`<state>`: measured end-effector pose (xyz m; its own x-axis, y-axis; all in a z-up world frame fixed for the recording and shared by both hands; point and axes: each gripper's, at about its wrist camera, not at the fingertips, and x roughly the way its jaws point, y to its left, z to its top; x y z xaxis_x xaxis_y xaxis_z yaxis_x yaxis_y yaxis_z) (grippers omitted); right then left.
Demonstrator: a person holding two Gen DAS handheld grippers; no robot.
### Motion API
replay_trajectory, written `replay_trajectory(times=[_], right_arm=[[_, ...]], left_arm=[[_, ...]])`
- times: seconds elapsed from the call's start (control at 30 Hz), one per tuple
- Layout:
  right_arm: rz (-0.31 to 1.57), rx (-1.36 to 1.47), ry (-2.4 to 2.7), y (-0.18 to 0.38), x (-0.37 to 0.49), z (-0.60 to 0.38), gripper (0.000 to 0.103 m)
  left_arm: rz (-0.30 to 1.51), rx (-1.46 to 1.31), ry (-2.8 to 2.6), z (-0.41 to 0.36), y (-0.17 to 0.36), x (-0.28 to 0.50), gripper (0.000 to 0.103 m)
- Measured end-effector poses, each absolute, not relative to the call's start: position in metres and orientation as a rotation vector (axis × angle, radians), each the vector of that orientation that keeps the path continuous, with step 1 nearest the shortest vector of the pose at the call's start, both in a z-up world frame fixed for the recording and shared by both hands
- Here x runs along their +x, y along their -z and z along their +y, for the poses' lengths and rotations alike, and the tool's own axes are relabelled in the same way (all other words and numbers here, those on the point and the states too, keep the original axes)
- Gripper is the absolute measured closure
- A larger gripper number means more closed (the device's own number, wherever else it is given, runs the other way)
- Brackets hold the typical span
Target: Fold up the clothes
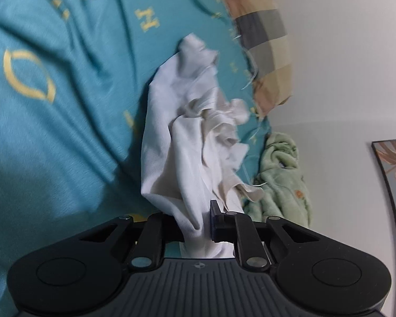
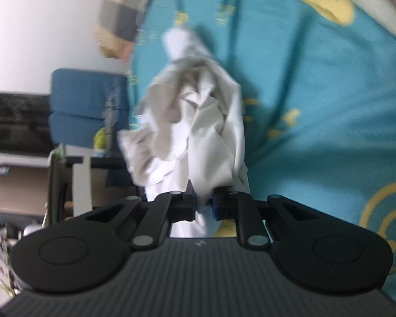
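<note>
A bed covered by a teal sheet [image 1: 66, 52] with yellow printed letters and rings carries everything. A checked pillow [image 1: 264, 47] lies at its edge by the wall, and a crumpled green blanket [image 1: 282, 174] sits beside it.

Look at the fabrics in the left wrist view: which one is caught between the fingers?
The white garment: it runs down between the left gripper's fingers. The teal sheet, checked pillow and green blanket lie beyond, ungripped.
</note>
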<state>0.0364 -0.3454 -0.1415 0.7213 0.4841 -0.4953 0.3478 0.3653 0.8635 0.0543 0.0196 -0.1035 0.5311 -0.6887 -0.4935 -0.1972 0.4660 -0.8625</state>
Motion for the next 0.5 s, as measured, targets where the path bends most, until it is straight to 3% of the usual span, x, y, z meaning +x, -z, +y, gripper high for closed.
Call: replay_trajectory(times=[0.27,0.5], right_arm=[[0.654,1.196,-0.188,0.067,-0.012,-0.345,0.091],[0.694,1.202,-0.163,0.065,-0.082,-0.338,0.09]], left_arm=[[0.93,-1.014,0.447,0.022,0.036,-0.001,0.089],[0.973,-0.993,0.442,0.032,0.022,-0.077,0.089]])
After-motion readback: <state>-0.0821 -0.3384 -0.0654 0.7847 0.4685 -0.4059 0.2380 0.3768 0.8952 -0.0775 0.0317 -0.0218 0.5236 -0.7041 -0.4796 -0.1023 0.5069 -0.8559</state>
